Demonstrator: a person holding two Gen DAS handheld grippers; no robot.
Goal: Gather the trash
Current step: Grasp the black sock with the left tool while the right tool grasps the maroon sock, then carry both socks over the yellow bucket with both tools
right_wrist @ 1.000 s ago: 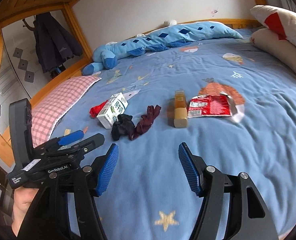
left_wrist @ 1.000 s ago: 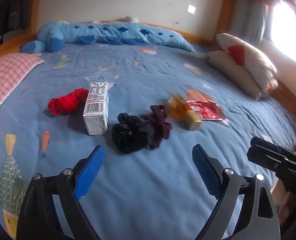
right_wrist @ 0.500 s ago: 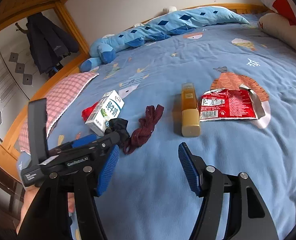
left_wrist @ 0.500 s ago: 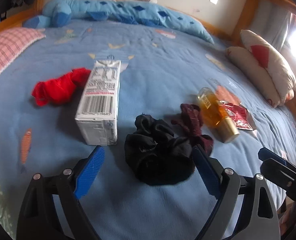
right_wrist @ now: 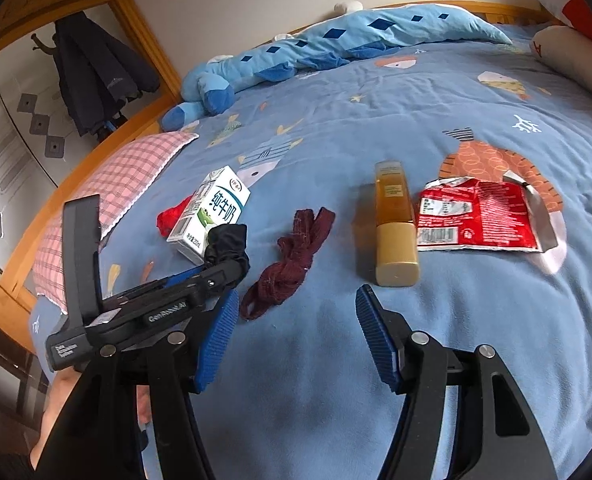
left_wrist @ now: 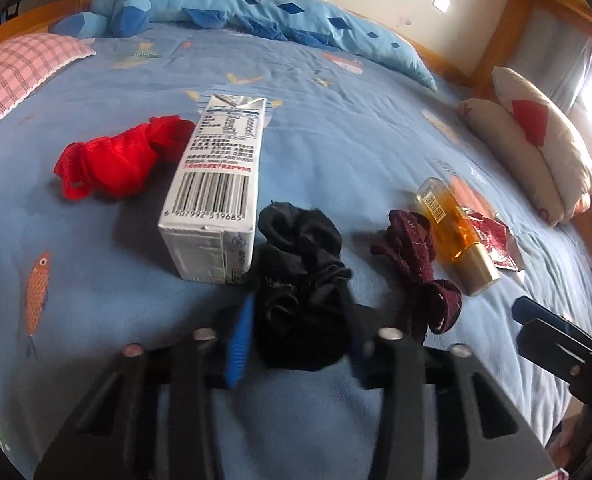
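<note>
Left gripper (left_wrist: 296,332) fingers motion-blurred; black cloth (left_wrist: 299,300) perhaps pinched, lower edge hidden.

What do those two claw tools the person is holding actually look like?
Both are matte black plastic. The right gripper has two angled arms with cut-out slots and silver pivot screws, ending in fingers faced with ribbed blue pads. The left gripper looks the same and carries white lettering on its side. A bare hand shows beneath it.
</note>
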